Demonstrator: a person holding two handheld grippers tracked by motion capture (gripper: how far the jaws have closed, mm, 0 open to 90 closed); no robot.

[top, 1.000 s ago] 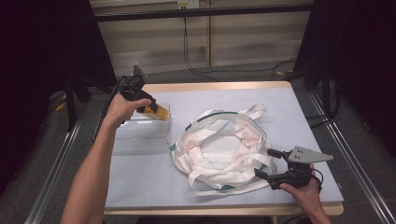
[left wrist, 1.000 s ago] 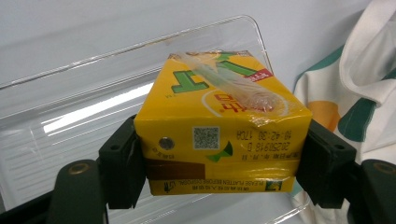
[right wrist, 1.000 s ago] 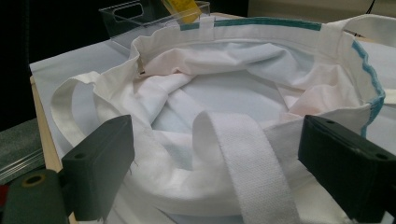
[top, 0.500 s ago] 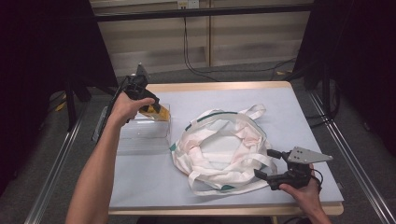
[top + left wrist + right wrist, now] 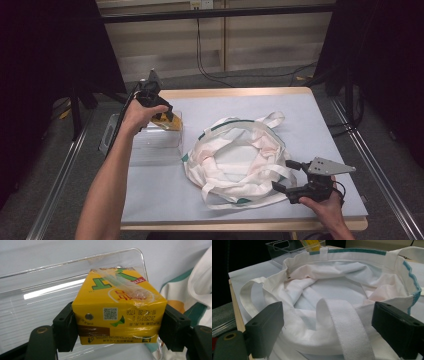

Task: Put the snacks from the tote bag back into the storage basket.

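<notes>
A yellow drink carton (image 5: 117,315) with a wrapped straw on top sits clamped between the black jaws of my left gripper (image 5: 118,333). In the high view that left gripper (image 5: 161,114) holds the carton (image 5: 168,120) over the far right corner of a clear plastic tray (image 5: 150,142). A white tote bag (image 5: 240,155) with green trim lies open-mouthed in the middle of the table. My right gripper (image 5: 289,176) rests open at the bag's near right edge. In the right gripper view a white strap (image 5: 347,325) lies between the wide-apart jaws of that gripper (image 5: 327,315), untouched by the pads.
The clear tray (image 5: 45,285) stands at the table's left side, next to the bag. The pale blue tabletop (image 5: 320,125) has a wooden rim. Metal rails (image 5: 65,175) run along both sides, and cables (image 5: 210,65) hang behind the far edge.
The left hand has shifted slightly to the right with the carton still in its jaws. The right gripper has stayed put.
</notes>
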